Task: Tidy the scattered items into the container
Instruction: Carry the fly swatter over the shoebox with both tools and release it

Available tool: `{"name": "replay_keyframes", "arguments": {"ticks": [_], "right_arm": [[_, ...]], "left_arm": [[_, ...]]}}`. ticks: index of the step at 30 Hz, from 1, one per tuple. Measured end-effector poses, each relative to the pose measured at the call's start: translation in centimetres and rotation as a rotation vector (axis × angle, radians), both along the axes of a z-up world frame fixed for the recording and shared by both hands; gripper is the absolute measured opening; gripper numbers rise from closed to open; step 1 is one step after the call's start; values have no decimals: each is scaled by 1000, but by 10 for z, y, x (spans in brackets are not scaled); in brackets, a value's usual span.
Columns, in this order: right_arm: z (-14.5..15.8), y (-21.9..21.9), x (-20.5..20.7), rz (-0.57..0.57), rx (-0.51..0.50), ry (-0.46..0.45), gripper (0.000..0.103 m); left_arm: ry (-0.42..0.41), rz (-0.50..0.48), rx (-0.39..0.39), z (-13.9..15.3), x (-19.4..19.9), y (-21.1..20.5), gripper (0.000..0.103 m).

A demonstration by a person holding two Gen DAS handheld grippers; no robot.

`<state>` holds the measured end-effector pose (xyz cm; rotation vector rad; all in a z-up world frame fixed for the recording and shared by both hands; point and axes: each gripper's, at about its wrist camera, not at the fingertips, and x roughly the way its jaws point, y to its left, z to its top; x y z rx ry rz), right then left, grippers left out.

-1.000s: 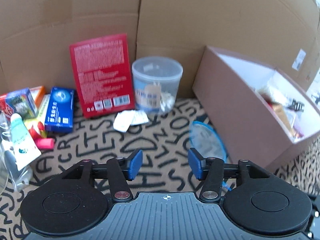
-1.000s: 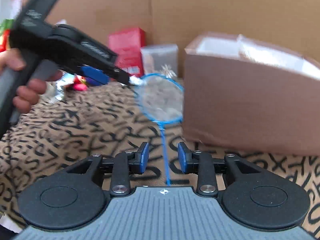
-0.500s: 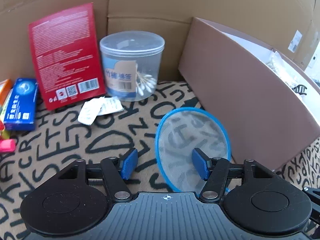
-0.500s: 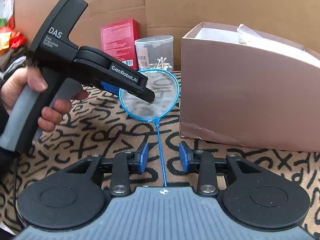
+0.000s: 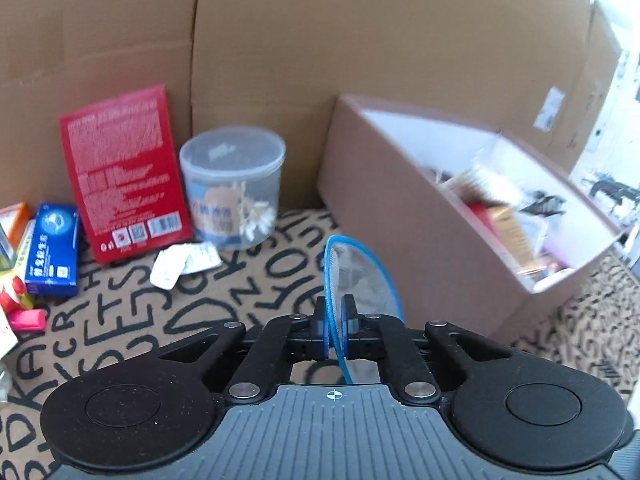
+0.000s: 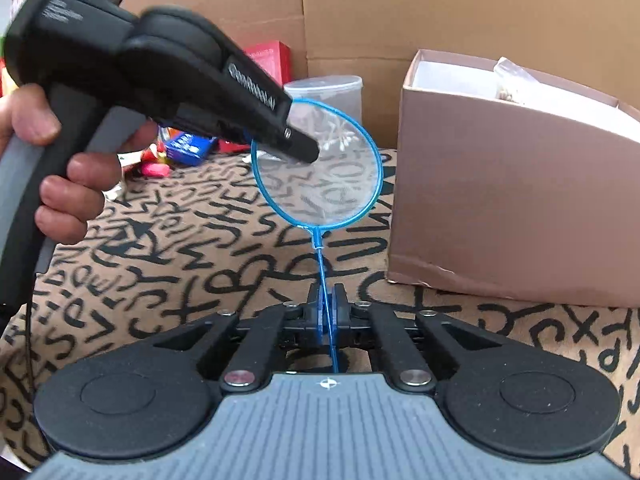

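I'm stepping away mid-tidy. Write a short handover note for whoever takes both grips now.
Left claw: shut on the blue net's hoop.
Right claw: shut on the net's handle.
Done: some items already lie in the cardboard box.
Left: put the net in the box, then the cotton swab tub, red packet, blue carton, blister strips and the small items at the left edge.

The thin handle of a blue net (image 6: 320, 168) is clamped between the closed jaws of the right gripper (image 6: 327, 312). Its hoop is pinched by the left gripper (image 6: 304, 150), held by a hand (image 6: 60, 168), beside a cardboard box (image 6: 512, 200) on a lettered mat (image 6: 180, 260).
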<state>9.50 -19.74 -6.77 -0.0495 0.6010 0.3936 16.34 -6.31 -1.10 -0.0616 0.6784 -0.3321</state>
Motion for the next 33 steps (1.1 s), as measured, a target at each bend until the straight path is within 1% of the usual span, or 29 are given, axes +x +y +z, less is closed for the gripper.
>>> {"name": "replay_keyframes", "arguments": {"ticks": [1,4,8,12,16,21,26,30,33], "right_arm": [[4,-1,-4,0,8,-11,3],[17,-9,-12,10,49,-38,2],[46,-24,-22,23,83,-98,2],[77,-38,-25,21,51,-184,3],[106,-58,-20,7,1,-254,3],[129,-81,-3,-19,-61,-321,4],[140,-109,30,-7,-75,-336,4],[140,-126,62,3,-92,-341,5],[134,-136,87,2,-111,-326,7]], "left_arm": [[-14,-1,3,5,-4,-1,0],[-59,-5,5,22,-17,-3,0],[-133,-19,-10,53,-28,-9,0],[-199,-44,-18,85,-31,-22,1],[-255,-63,-13,111,-24,-41,2],[-289,-79,-12,135,-3,-70,3],[-296,-82,-3,151,30,-99,4],[-287,-76,23,154,60,-117,5],[-254,-68,39,145,86,-128,7]]}}
